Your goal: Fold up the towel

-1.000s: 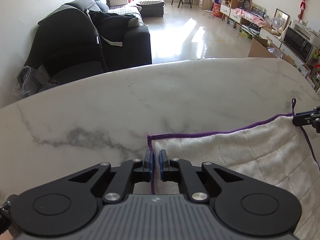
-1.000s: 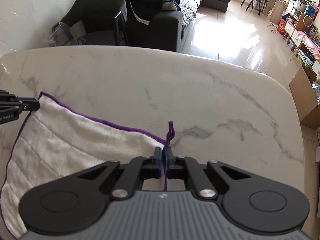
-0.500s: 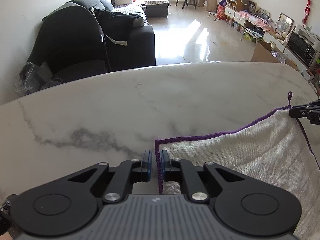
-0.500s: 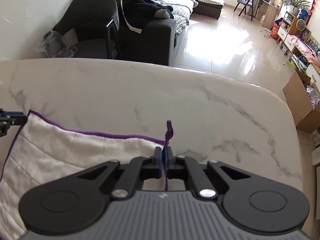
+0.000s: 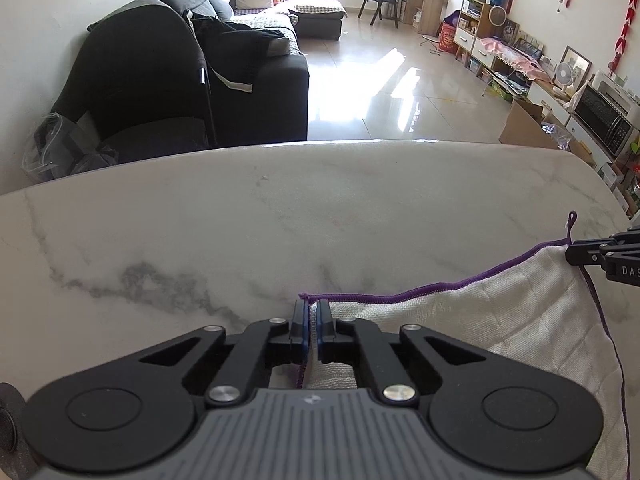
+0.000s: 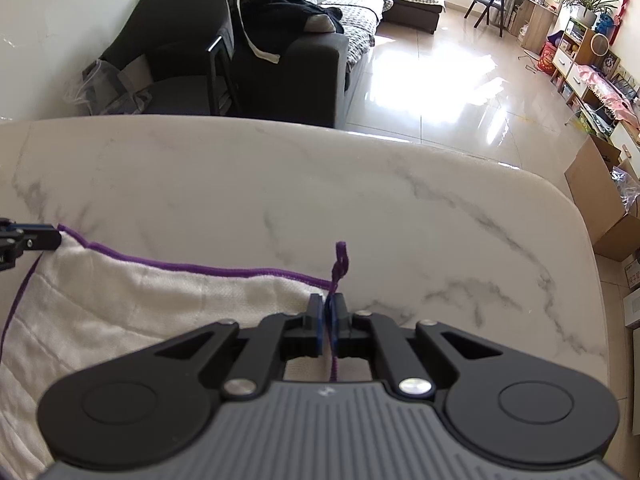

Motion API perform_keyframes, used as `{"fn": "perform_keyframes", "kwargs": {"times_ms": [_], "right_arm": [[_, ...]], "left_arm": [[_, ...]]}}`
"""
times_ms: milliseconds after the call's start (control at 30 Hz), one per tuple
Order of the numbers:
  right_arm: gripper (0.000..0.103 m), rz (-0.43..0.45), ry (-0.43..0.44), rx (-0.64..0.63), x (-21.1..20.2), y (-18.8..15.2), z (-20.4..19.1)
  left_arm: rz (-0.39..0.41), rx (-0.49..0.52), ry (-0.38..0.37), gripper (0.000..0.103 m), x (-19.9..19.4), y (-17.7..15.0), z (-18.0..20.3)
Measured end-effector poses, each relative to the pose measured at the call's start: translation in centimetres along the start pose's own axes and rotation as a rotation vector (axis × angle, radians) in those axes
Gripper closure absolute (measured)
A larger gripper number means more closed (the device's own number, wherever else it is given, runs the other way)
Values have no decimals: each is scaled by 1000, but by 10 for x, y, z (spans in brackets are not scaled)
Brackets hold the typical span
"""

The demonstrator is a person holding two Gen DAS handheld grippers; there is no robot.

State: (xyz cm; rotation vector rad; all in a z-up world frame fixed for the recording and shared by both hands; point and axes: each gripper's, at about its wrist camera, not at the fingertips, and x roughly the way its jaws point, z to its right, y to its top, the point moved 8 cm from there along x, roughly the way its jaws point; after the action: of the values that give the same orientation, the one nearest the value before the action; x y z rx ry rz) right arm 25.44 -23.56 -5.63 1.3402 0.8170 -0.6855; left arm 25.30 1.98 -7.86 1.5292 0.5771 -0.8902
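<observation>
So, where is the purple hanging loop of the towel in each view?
Left wrist view: hanging loop at far right, above the right gripper.
Right wrist view: loop at centre, rising from the closed jaws.
Shared landmark: the dark sofa behind the marble table.

I see the towel (image 5: 500, 332) lying on the desk (image 5: 240, 232), stretched between my two claws. My left claw (image 5: 311, 322) sits at the towel's far left corner, pinched onto its edge; my right claw (image 6: 328, 322) sits at the far right corner, pinched beside the hanging loop (image 6: 340, 260), which points away from me over the desk. Beyond the desk's far edge, to the left, stands a sofa (image 5: 248, 80) with a chair (image 5: 132, 92) before it. Open floor (image 5: 400, 92) lies behind the desk, shelves (image 5: 500, 52) along the right wall, a cardboard box (image 6: 600, 200) off the desk's right corner.
</observation>
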Motion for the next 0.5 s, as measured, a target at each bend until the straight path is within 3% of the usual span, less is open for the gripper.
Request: {"fn": "perform_keyframes", "kwargs": {"times_ms": [233,333,367,400,433,467,500], "right_arm": [[99,19,-22,-12,4,4,-1],[99,20,-36,-16,7,4,0],[98,20,-40,-17,7,4,0],[96,20,-44,-16,7,5,0],[94,21,-53,-10,6,6,1],[85,23,-58,-2,5,6,3],[79,24,-63,7,4,7,4]], "left_arm": [[10,11,47,100,0,-1,-1],[9,40,62,95,1,-2,1],[8,48,72,88,0,-2,1],[7,51,86,67,0,-2,0],[7,52,110,55,-1,-1,-2],[11,47,128,40,-2,0,-5],[16,39,131,40,-3,0,-7]]}}
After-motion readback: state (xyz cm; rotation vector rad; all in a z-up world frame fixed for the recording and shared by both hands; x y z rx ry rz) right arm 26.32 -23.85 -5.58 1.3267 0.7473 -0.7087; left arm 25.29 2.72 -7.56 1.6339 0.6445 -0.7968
